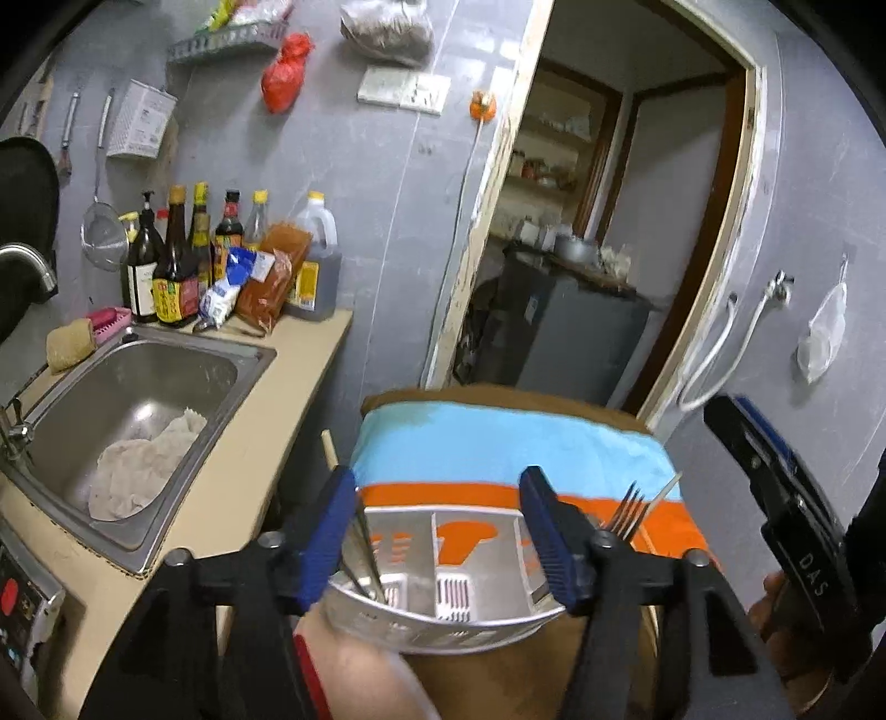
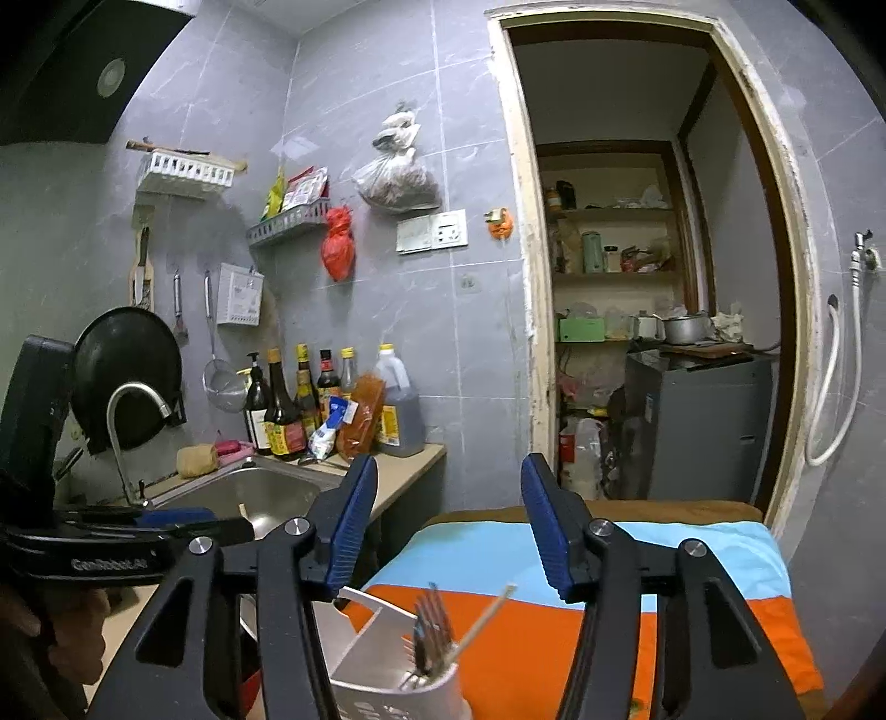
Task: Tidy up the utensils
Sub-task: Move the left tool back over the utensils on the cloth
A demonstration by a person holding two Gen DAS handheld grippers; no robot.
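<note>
While both handheld tools hang over a small cloth-covered table, one white utensil caddy [image 1: 443,603] sits at its near end, divided into at least three compartments with slotted floors. Forks [image 1: 626,512] stand tines-up in the caddy's right-hand section beside a single pale stick [image 1: 662,490]; their exact number cannot be told, though two or more sets of tines overlap in the right wrist view. Metal handles [image 1: 362,554], perhaps two, lean in the left section, while the middle one shows only its bare floor.

The left gripper [image 1: 437,531] hovers above the caddy with its blue-padded fingers spread wide and nothing between them. The right gripper [image 2: 448,531] is likewise spread apart and empty, held higher over the forks.

The striped cloth [image 1: 498,448], blue and orange, covers the table up to a brown edge near the open doorway [image 2: 637,277]. A narrow gap separates the table from the beige counter [image 1: 266,399], where one steel sink [image 1: 221,387] holds a crumpled rag [image 1: 149,465]. About seven bottles [image 1: 171,266] crowd the counter's far corner against the grey tiled wall. One red bag [image 1: 285,72] and one grey sack [image 1: 387,25] hang on that wall.
</note>
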